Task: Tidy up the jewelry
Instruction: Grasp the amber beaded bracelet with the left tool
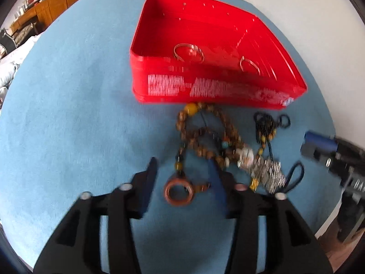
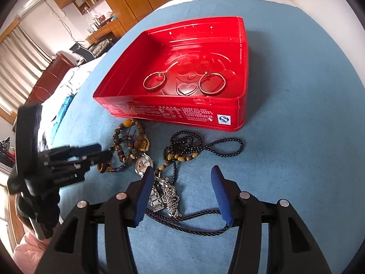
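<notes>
A red tin point(image 1: 205, 91) point(image 2: 173, 111) stands open on the blue cloth, with two metal bangles point(image 2: 144, 82) point(image 2: 200, 86) lying inside. In front of it is a heap of jewelry: brown bead bracelets point(image 1: 205, 132) point(image 2: 127, 141), a black bead necklace point(image 1: 271, 123) point(image 2: 205, 148), a watch point(image 2: 143, 163) and a silver pendant point(image 1: 271, 173) point(image 2: 170, 194) on a dark cord point(image 2: 194, 228). My left gripper point(image 1: 182, 171) point(image 2: 100, 153) is open over a brown ring pendant point(image 1: 166, 193), its pads not touching it. My right gripper point(image 2: 182, 171) point(image 1: 308, 141) is open above the silver pendant and cord.
The blue cloth point(image 1: 68, 114) covers a round white table whose edge curves close behind the tin. Wooden cabinets, a desk, a chair and a bed show beyond the table's far left side.
</notes>
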Demonstrator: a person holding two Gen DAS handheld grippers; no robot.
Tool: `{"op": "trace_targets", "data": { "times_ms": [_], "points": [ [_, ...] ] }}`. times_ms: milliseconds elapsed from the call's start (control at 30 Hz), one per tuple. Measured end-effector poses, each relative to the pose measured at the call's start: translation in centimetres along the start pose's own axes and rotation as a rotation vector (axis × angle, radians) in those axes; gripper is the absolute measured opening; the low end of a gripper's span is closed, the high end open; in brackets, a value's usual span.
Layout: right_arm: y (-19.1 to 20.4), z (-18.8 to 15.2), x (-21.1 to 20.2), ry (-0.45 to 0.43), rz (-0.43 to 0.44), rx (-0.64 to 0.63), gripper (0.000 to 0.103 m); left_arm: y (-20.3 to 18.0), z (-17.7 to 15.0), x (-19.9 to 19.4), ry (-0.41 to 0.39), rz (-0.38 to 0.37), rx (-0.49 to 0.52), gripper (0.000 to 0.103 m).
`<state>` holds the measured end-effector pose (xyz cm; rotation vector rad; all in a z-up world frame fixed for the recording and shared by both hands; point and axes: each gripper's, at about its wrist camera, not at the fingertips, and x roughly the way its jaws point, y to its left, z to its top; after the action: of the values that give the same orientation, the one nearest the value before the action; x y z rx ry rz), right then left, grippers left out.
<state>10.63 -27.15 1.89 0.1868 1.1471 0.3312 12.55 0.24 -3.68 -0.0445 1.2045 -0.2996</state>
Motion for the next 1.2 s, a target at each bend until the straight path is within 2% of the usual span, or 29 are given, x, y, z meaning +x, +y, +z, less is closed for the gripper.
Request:
{"op": "trace_targets", "data": {
  "times_ms": [100, 200, 467, 533, 600, 633, 667, 733, 833, 1200],
  "points": [
    [-0.1, 0.0, 0.3, 0.006, 0.003, 0.003, 0.052, -0.6, 1.4, 0.3, -0.02, 0.021, 0.007, 0.058],
    [-0.1, 0.1, 0.6, 0.011, 0.008, 0.003, 0.052, -0.7, 2.5, 1.3, 0.001, 0.03, -0.004, 0.054],
    [-0.8, 0.4, 1.4, 0.029, 0.011, 0.017, 0.052, -0.5, 4.3, 3.6, 0.036, 0.022, -0.025, 0.054],
    [-0.9, 0.5, 1.6, 0.033, 0.013, 0.018, 0.052, -0.8, 4.7, 4.0, 0.035, 0.024, -0.02, 0.043],
    [-0.9, 0.5, 1.7, 0.035, 0.013, 0.017, 0.052, -1.1, 5.2, 4.6, 0.04, 0.021, -0.02, 0.021],
    [-0.9, 0.5, 1.8, 0.035, 0.013, 0.018, 0.052, -1.1, 5.3, 4.8, 0.044, 0.02, -0.021, 0.014],
    [-0.9, 0.5, 1.7, 0.035, 0.012, 0.019, 0.052, -1.2, 5.4, 5.0, 0.045, 0.017, -0.023, 0.01],
    [-0.9, 0.5, 1.6, 0.033, 0.009, 0.02, 0.052, -1.4, 5.6, 5.2, 0.034, 0.004, -0.024, 0.01],
    [-0.9, 0.4, 1.6, 0.029, 0.007, 0.02, 0.052, -0.6, 4.3, 3.8, 0.012, -0.042, -0.044, 0.01],
    [-1.1, 0.7, 0.5, 0.011, -0.003, 0.044, 0.052, 0.5, 1.8, -5.5, -0.183, -0.158, -0.051, 0.01]
  ]
}}
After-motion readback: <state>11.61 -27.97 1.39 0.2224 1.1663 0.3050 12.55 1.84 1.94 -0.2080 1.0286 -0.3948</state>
